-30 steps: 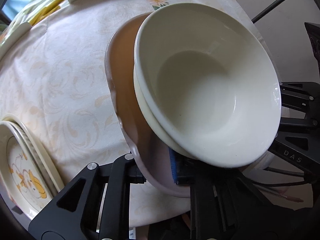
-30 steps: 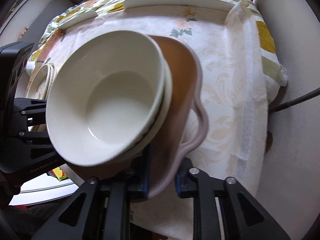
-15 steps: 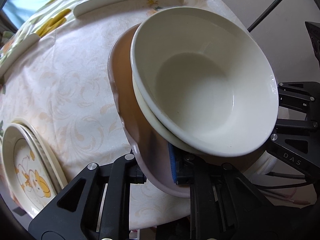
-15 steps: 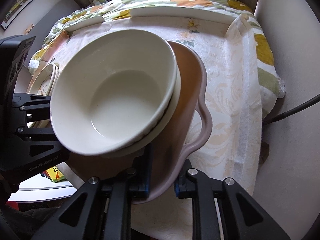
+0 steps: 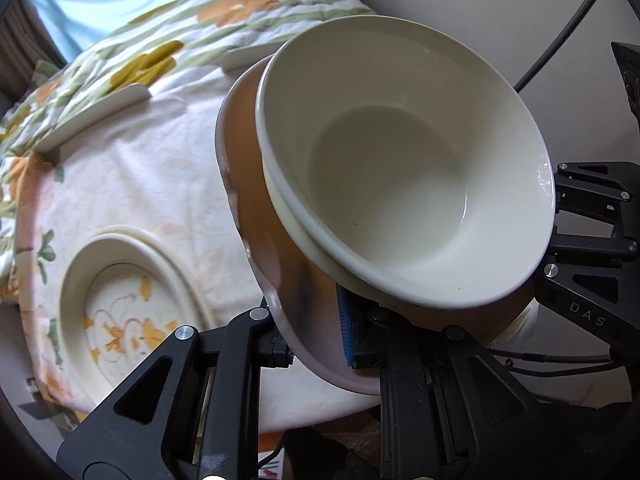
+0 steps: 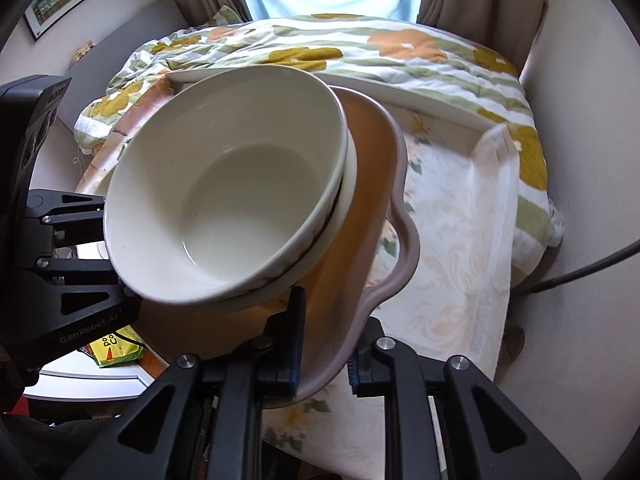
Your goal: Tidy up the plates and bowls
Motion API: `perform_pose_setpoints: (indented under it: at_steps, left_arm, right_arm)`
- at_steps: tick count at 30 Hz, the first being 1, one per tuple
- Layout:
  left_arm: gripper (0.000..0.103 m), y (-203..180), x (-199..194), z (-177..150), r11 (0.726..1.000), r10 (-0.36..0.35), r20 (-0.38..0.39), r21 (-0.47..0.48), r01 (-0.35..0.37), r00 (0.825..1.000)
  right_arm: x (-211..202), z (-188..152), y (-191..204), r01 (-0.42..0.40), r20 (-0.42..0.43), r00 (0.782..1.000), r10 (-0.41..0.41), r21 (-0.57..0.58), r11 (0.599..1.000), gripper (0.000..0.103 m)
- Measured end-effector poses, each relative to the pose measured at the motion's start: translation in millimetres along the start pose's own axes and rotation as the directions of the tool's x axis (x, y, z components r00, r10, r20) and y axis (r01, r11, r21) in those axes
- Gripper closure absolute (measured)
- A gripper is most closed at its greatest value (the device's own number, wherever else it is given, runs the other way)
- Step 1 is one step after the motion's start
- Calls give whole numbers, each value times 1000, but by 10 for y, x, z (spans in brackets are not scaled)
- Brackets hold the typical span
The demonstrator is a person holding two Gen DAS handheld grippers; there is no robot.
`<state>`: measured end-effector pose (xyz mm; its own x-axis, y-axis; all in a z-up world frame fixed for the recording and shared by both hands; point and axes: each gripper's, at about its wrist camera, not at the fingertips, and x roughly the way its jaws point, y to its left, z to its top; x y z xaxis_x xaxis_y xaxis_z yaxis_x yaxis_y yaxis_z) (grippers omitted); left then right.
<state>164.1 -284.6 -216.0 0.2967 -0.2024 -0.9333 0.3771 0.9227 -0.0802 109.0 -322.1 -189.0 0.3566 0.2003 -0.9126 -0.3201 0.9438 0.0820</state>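
Note:
A pink wavy-rimmed plate (image 5: 256,216) carries two stacked white bowls (image 5: 400,168) and is held in the air above the table. My left gripper (image 5: 312,340) is shut on the plate's near rim. My right gripper (image 6: 324,348) is shut on the same plate's (image 6: 384,200) opposite rim, with the bowls (image 6: 224,200) to its left. The stack tilts a little. A stack of cartoon-printed plates (image 5: 124,300) lies on the table at lower left of the left wrist view.
The table has a cream patterned cloth (image 5: 132,176) and raised white edge rails (image 5: 96,116). A floral quilt (image 6: 360,52) lies on a bed beyond it. A wall (image 6: 580,160) and a black cable (image 6: 580,272) are on the right.
Both grippers have lifted the plate with the bowls up and away from the tabletop. The printed plates now show further in from the left edge, and the bed and window have come into view.

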Motion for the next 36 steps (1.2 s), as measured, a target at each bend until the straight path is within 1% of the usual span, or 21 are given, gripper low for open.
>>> perform_pose_setpoints:
  at_steps: [4,7,11,17,20,26,32,36]
  left_arm:
    - [89,327,-215,-112,1000,11,14,8,-12,1000]
    - [89,644,-311,-208,1000,16,7,13,-16,1000]
    - [89,1057,-417,-424,999,28,-7,18,-27,1000]
    - [89,1688,-369,-649,999,29,-48,20,-28,998]
    - [89,1899,-294,-743,999,25,-66,26,-24,997]
    - [89,2116,-162,-893,999,11,-93,47,-6,996]
    - [89,2214,-53,-990,999,-13,-103,46,18,995]
    - [89,2207,-21,-1015,999,-20,-100,42,25,995]
  right_arm:
    - [-22,128,345,3,23,1000,-3,-4,1000,87]
    - [21,210,642,-3,27,1000,3,9,1000,87]
    - [152,331,1018,-17,22,1000,17,19,1000,87]
    - [418,458,1556,-37,6,999,37,40,999,87]
    - [539,471,1738,-38,-5,999,39,56,998,87]
    - [728,438,1939,-31,-25,999,34,99,995,87]
    - [804,374,1999,-19,-29,999,23,130,991,87]
    - [820,336,1980,-20,-9,1000,21,154,988,87]
